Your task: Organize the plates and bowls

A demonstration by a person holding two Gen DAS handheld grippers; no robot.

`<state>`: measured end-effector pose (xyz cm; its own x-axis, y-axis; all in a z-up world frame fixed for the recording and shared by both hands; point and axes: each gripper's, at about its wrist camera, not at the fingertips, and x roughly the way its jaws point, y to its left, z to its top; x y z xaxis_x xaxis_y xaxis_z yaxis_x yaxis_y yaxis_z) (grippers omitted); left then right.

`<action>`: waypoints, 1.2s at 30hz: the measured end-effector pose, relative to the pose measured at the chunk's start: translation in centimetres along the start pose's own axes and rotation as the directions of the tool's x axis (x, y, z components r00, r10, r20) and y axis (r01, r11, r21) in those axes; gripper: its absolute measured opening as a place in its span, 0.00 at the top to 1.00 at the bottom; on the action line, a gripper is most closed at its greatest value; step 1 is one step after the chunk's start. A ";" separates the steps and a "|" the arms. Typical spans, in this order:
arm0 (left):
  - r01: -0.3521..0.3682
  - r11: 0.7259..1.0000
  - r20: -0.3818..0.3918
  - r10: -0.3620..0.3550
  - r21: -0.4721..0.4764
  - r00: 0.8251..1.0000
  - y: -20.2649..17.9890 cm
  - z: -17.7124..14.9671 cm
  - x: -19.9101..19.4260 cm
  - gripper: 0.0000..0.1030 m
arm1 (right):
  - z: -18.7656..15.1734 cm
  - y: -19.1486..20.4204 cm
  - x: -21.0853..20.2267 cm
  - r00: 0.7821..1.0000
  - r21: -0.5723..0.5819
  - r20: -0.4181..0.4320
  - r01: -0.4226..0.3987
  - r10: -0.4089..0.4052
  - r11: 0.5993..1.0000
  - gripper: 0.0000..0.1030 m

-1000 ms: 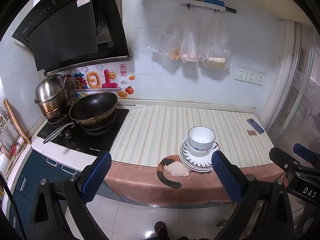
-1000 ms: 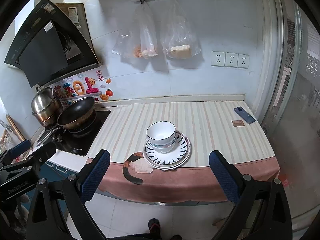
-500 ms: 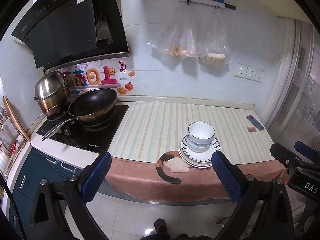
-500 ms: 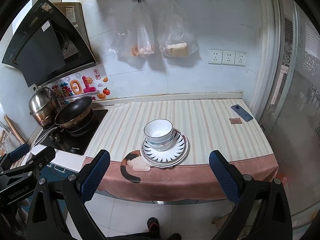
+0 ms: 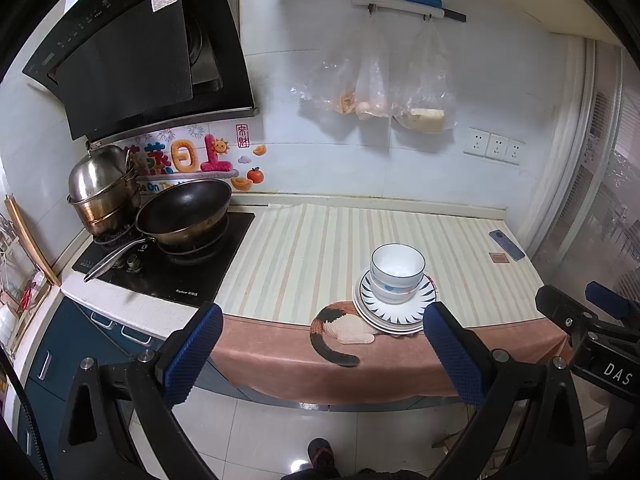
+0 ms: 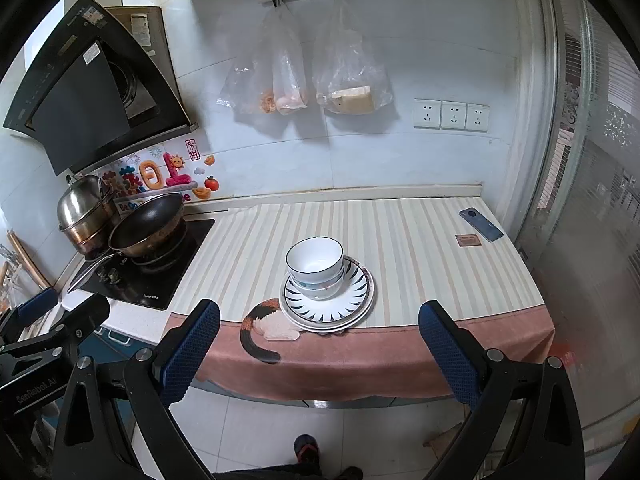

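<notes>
White bowls with dark rims (image 5: 397, 270) (image 6: 315, 265) are nested on a stack of white plates with a dark ray pattern (image 5: 416, 314) (image 6: 352, 300), near the front edge of the striped counter (image 5: 320, 248) (image 6: 412, 240). My left gripper (image 5: 324, 350) is open and empty, held out over the floor in front of the counter, apart from the stack. My right gripper (image 6: 320, 346) is open and empty too, also short of the counter edge. Each gripper shows at the side of the other's view.
A black wok (image 5: 184, 210) (image 6: 148, 226) and a steel pot (image 5: 100, 188) sit on the stove at left. A phone (image 5: 507, 239) (image 6: 480, 230) and a small card (image 6: 467, 240) lie at the counter's right. Plastic bags (image 6: 304, 76) hang on the wall.
Both grippers have drawn back slightly from the counter, so the stack looks a little smaller and farther. The bowls and plates have not moved. Both grippers stay open.
</notes>
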<state>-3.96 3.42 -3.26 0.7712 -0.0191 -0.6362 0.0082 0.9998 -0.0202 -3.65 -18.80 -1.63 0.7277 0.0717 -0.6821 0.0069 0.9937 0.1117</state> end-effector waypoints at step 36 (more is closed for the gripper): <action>-0.002 1.000 0.008 0.002 0.000 1.000 -0.2 0.1 -1.1 0.00 | -0.9 0.3 -1.7 1.000 0.008 0.016 0.012 -0.012 1.000 0.01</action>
<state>-4.71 3.23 -2.51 0.7763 -0.0175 -0.6301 0.0073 0.9998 -0.0189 -5.46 -18.58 -1.12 0.7383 0.0584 -0.6719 0.0206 0.9938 0.1091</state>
